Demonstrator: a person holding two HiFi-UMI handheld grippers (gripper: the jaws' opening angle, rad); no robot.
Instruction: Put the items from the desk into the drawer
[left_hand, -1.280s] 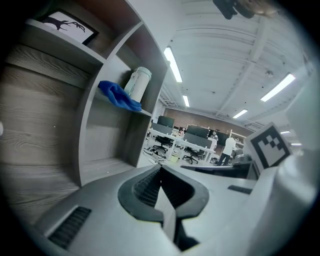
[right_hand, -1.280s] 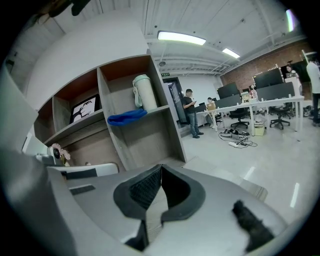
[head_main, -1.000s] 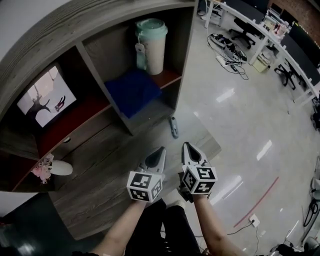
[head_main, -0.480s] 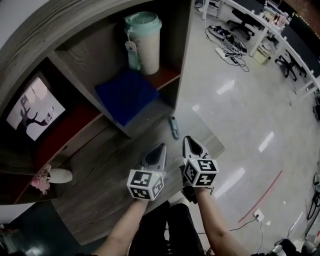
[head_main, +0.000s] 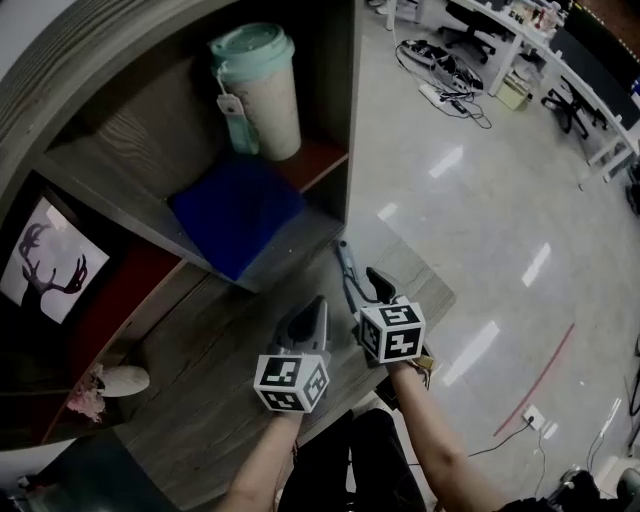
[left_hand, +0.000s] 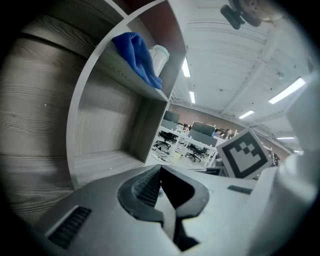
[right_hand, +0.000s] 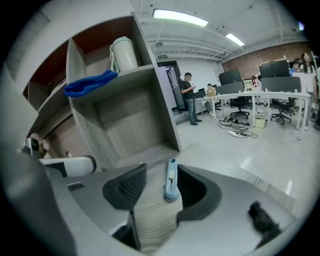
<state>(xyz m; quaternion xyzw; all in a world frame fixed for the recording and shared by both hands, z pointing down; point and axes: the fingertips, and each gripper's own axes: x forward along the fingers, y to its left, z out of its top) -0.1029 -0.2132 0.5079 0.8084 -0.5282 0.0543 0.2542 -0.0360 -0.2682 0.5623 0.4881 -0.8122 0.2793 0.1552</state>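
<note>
— Where's the blue cutter (right_hand: 171, 184), if that's what it is?
— Flat on the desk (head_main: 220, 350), between the right gripper's (right_hand: 161, 171) spread jaws. The left gripper (left_hand: 160, 170) is pressed shut, empty.
— The shelf (head_main: 352, 120)?
— Cup (head_main: 258, 90), blue cloth (head_main: 238, 208).

Side by side, pointing forward
Left gripper (head_main: 313, 312) had its jaws pressed together, right gripper (head_main: 372, 286) sat slightly ahead with jaws spread apart, bare forearms (head_main: 430, 455) stretched out behind them.
</note>
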